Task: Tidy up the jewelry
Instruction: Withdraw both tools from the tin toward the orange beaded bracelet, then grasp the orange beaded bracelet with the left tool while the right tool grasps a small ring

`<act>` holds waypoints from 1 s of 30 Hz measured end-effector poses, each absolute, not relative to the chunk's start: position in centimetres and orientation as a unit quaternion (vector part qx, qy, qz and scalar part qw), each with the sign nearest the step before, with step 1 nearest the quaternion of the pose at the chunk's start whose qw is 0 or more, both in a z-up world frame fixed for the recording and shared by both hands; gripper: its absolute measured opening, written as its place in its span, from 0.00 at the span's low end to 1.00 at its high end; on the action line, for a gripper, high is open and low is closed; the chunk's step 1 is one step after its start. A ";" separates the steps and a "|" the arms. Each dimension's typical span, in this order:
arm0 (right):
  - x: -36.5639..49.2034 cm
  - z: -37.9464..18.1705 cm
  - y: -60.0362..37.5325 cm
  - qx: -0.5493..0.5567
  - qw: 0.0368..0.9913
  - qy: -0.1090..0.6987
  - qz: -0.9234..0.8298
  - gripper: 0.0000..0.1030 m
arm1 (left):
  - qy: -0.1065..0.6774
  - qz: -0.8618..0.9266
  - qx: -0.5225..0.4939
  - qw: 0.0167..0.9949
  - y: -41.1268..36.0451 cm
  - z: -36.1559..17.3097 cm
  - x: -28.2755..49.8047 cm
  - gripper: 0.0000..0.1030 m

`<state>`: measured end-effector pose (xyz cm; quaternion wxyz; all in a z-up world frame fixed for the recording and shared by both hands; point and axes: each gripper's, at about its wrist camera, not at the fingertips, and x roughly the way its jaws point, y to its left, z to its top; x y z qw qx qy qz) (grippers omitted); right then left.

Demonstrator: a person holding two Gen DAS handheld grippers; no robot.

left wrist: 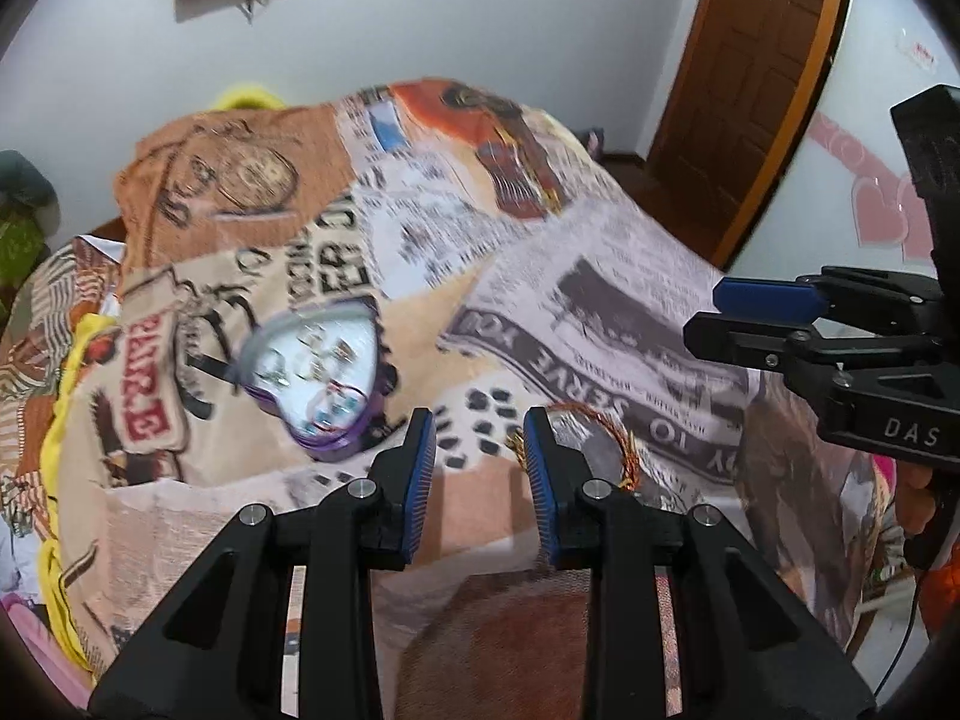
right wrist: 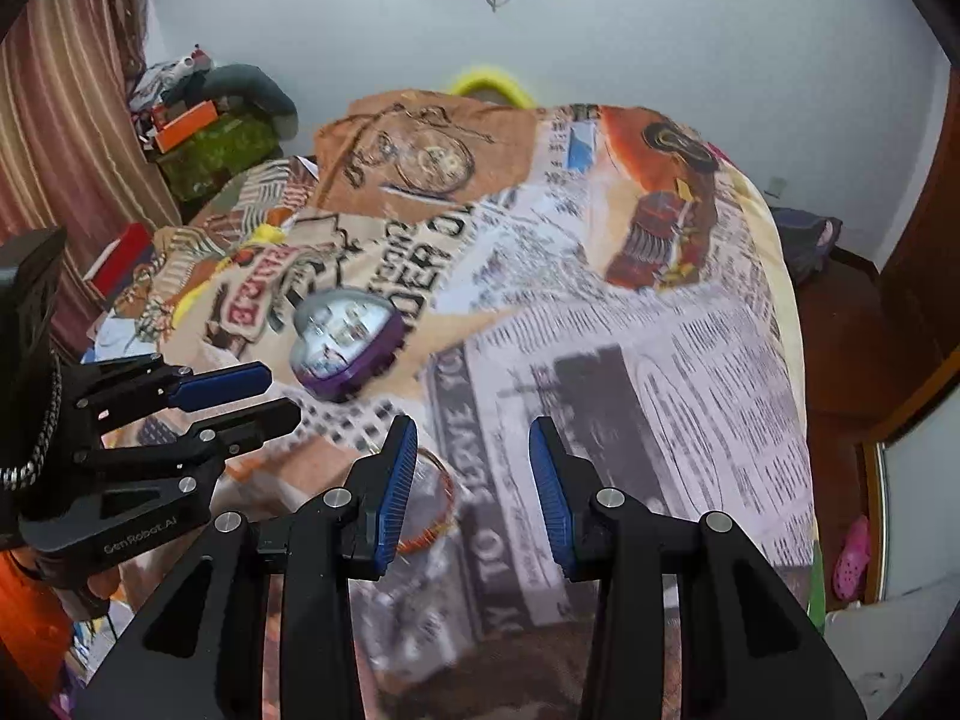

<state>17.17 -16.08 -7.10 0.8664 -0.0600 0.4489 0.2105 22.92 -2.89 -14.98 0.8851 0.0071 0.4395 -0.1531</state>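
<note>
Claws of both hand-held tools are held above a bed covered by a printed blanket [left wrist: 600,276]. The left claw [left wrist: 477,468] is seen partly open, with a clear gap between its blue pads and nothing gripped. The right claw [right wrist: 474,480] is likewise partly open and empty. No earlier state is shown.

A heart-shaped jewelry box [left wrist: 315,375] with a purple wall and a clear lid is placed on the blanket, ahead and to the left of the left claw and apart from it. Small pieces are visible inside, but they are too blurred to be identified. In the right wrist view the same box [right wrist: 345,345] is located ahead and to the left of the right claw.

A twisted copper-coloured bangle [left wrist: 618,438] is laid on the blanket just beyond the right finger of the left claw. In the right wrist view it [right wrist: 441,504] is partly hidden behind the left finger of the right claw.
</note>
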 end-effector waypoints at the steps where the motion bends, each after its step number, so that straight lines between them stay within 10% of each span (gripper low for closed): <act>1: 17.1 -7.7 -16.4 -0.063 0.865 0.452 0.208 0.34 | 0.445 -0.155 0.010 0.882 -3.2 -15.4 23.1 0.29; 14: 17.5 -11.0 -18.7 -0.048 0.850 0.479 0.214 0.34 | 0.491 -0.164 0.017 0.855 -5.9 -19.8 25.7 0.28; 19: 17.6 -11.3 -18.3 -0.048 0.849 0.478 0.221 0.34 | 0.493 -0.165 0.004 0.854 -5.3 -20.2 25.9 0.05; 30: 17.7 -11.2 -16.7 -0.043 0.845 0.478 0.235 0.34 | 0.454 -0.138 -0.029 0.880 -1.6 -17.9 23.4 0.04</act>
